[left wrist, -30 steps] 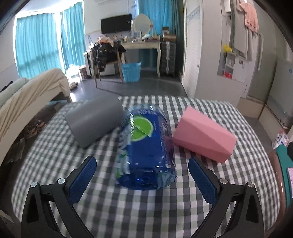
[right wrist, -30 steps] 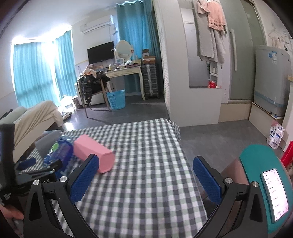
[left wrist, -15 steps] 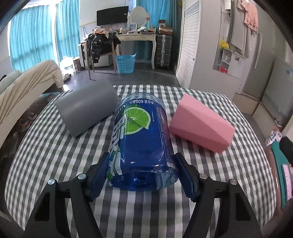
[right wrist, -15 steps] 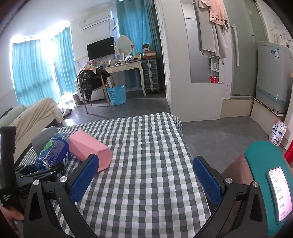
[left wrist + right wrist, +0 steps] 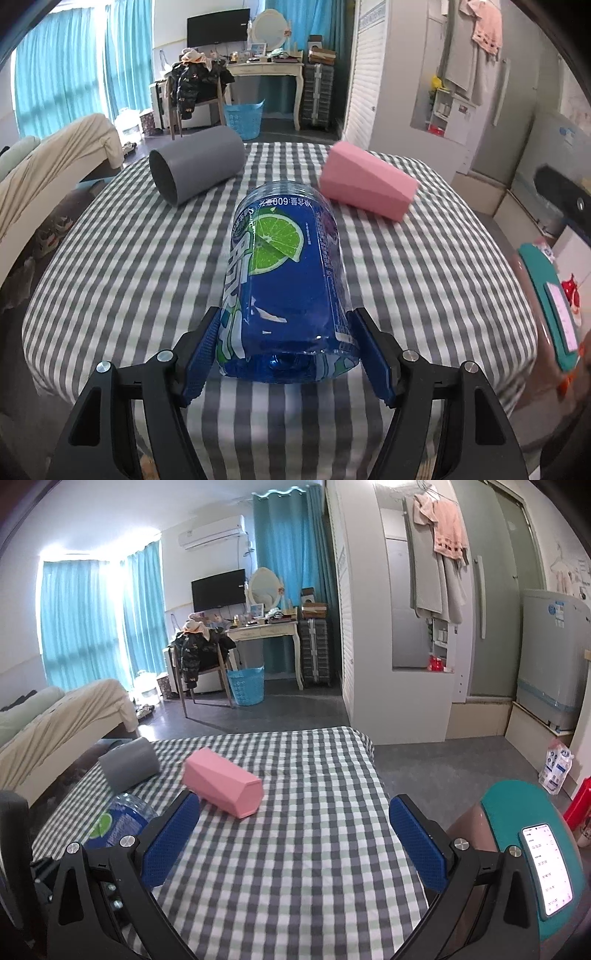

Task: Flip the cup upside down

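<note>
A clear blue plastic cup (image 5: 288,288) with a lime label lies on its side, pointing away from me, over the checked tablecloth (image 5: 110,258). My left gripper (image 5: 288,354) is shut on its near end, one blue pad on each side. The cup also shows at the left in the right wrist view (image 5: 118,823). My right gripper (image 5: 295,845) is open and empty above the cloth, to the right of the cup.
A grey cup (image 5: 195,166) lies on its side at the back left and a pink faceted cup (image 5: 365,184) at the back right. A teal stool with a phone (image 5: 546,867) stands by the table's right edge.
My left gripper closed on the blue cup and lifted its view; the cup now sits lower in frame with the table seen from higher up. The right gripper stayed open.
</note>
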The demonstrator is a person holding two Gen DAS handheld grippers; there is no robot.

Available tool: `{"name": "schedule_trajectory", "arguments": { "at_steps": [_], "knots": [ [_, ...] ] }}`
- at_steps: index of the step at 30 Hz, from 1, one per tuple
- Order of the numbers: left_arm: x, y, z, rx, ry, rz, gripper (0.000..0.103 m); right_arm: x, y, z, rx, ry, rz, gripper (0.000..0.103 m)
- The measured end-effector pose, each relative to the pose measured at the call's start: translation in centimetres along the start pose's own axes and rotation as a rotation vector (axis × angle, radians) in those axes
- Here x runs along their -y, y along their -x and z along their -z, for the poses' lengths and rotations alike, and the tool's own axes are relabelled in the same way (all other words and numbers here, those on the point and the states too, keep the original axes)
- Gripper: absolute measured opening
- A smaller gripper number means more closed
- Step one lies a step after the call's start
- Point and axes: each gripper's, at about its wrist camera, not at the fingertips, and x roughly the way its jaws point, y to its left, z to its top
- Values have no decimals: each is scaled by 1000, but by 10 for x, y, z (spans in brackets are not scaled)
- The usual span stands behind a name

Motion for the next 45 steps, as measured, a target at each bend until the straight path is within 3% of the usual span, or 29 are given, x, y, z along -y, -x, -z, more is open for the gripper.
{"name": "schedule_trajectory", "arguments": {
  "at_steps": [4, 5, 13, 17, 20, 24, 30, 37, 45],
  "knots": [
    [5, 6, 5, -6, -29, 6, 77, -6, 13, 2, 4, 15, -5, 103],
    [5, 5, 7, -13, -34, 3, 84, -7, 16, 2, 4, 18, -4, 103],
    [-3, 30, 25, -46, -45, 89, 84, -7, 28, -5, -31, 13, -25, 103],
    [-25, 56, 18, 28, -48, 132, 84, -21, 28, -14, -62, 32, -39, 103],
    [-58, 71, 2, 99, 5, 130, 84, -38, 25, -23, -86, 55, -46, 103],
    [-119, 77, -21, 189, 98, 34, 95, -69, 14, -34, -141, 107, -49, 103],
    [-189, 63, -34, 237, 188, -106, 96, -134, -32, -40, -357, 185, -95, 103],
    [-222, 45, -34, 207, 202, -138, 96, -178, -86, -14, -586, 220, -77, 103],
    [-245, 23, -25, 157, 230, -124, 96, -186, -127, 13, -729, 220, -34, 99]
  ]
}}
